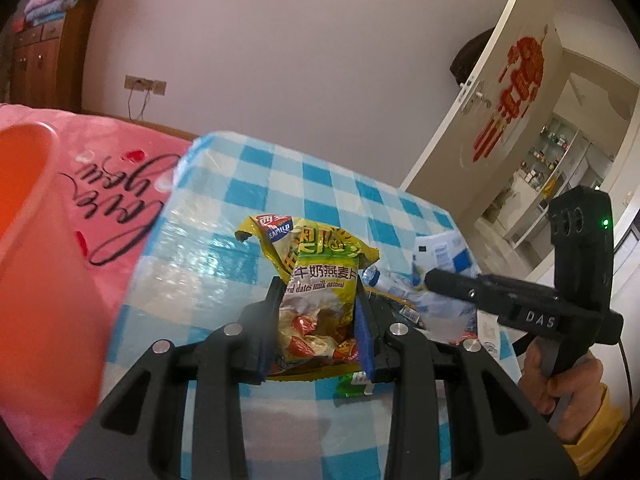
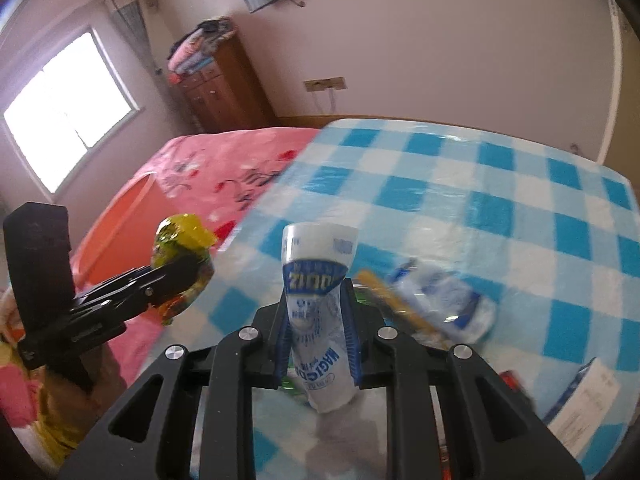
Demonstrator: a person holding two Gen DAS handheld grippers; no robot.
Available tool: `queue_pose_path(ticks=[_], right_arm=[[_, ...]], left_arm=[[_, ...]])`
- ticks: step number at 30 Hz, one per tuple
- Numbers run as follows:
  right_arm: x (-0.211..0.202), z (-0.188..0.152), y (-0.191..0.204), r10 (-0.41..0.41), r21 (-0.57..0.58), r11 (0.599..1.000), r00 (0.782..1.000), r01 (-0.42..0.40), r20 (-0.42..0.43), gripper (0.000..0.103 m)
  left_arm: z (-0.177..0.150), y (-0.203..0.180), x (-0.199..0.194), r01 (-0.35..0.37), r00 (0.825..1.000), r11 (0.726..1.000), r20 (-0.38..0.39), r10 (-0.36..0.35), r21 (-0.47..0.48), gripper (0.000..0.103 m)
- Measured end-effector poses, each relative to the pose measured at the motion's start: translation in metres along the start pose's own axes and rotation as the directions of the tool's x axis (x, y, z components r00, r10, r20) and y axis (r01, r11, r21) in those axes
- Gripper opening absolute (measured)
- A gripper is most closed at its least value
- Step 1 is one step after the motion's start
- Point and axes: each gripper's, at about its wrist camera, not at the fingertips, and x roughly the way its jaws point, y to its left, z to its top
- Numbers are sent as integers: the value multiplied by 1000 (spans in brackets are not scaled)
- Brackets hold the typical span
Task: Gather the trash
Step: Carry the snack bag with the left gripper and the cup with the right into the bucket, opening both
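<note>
Both tools pinch trash: left tool (image 1: pixel 318 316) oatmeal bag (image 1: pixel 320 280), right tool (image 2: pixel 318 320) white wrapper (image 2: pixel 320 312).

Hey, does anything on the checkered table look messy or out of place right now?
Yes. Litter is strewn at the right side of the checkered table: a crushed plastic bottle, a yellow wrapper strip and a paper slip overhanging the edge.
</note>
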Motion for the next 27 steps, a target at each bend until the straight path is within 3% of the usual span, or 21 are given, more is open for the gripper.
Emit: queue_pose_path(ticks=[14, 21, 27], right_arm=[[-2, 37, 130, 189, -165, 970, 982, -181, 29, 22], [25, 61, 196, 285, -231, 932, 959, -278, -3, 22], [54, 75, 230, 333, -235, 914, 942, -331, -31, 22]], left_arm=[[14, 43, -95, -101, 984, 994, 140, 106, -45, 34], [24, 91, -136, -188, 954, 975, 211, 211, -121, 34], [30, 130, -152, -255, 927, 948, 229, 296, -193, 34]])
